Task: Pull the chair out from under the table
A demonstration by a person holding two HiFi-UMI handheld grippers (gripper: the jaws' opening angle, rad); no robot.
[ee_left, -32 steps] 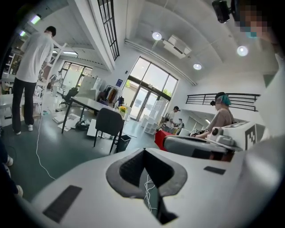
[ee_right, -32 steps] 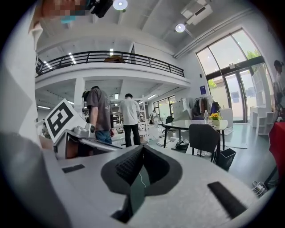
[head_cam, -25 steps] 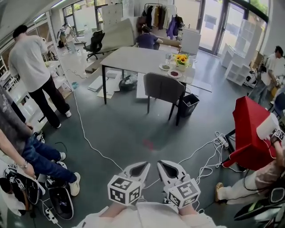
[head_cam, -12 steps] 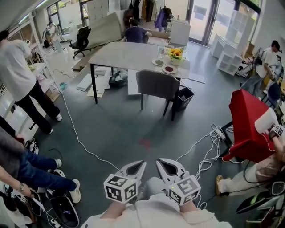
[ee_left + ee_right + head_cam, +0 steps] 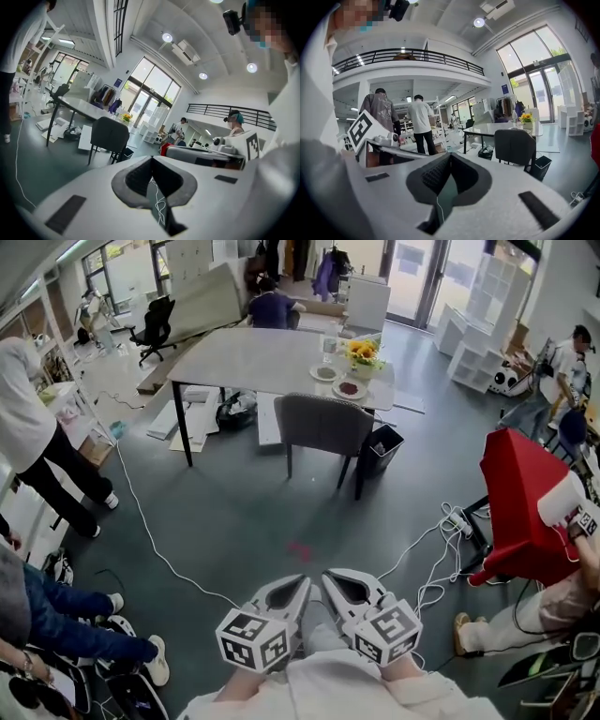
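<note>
Closing in: in the head view the chair (image 5: 323, 426) is seen larger and nearer than a second ago, so ground is being gained. It is still tucked against the near edge of the table (image 5: 262, 357), its grey back turned this way, well apart from both tools. The left gripper (image 5: 302, 583) and right gripper (image 5: 330, 577) are carried side by side, low in the picture, each pinched together on nothing.

In the left gripper view the left gripper (image 5: 152, 174) is shown with its jaws pressed tip to tip and empty. The chair (image 5: 109, 135) is framed above and left of them, far off.

In the right gripper view the same is found. The right gripper (image 5: 449, 174) is closed with nothing between its pads, and the chair (image 5: 514, 146) is set up and to the right, at the table (image 5: 487, 127).

The approach is judged under way and no contact is made. Both jaws must be opened before the backrest can be taken.
</note>
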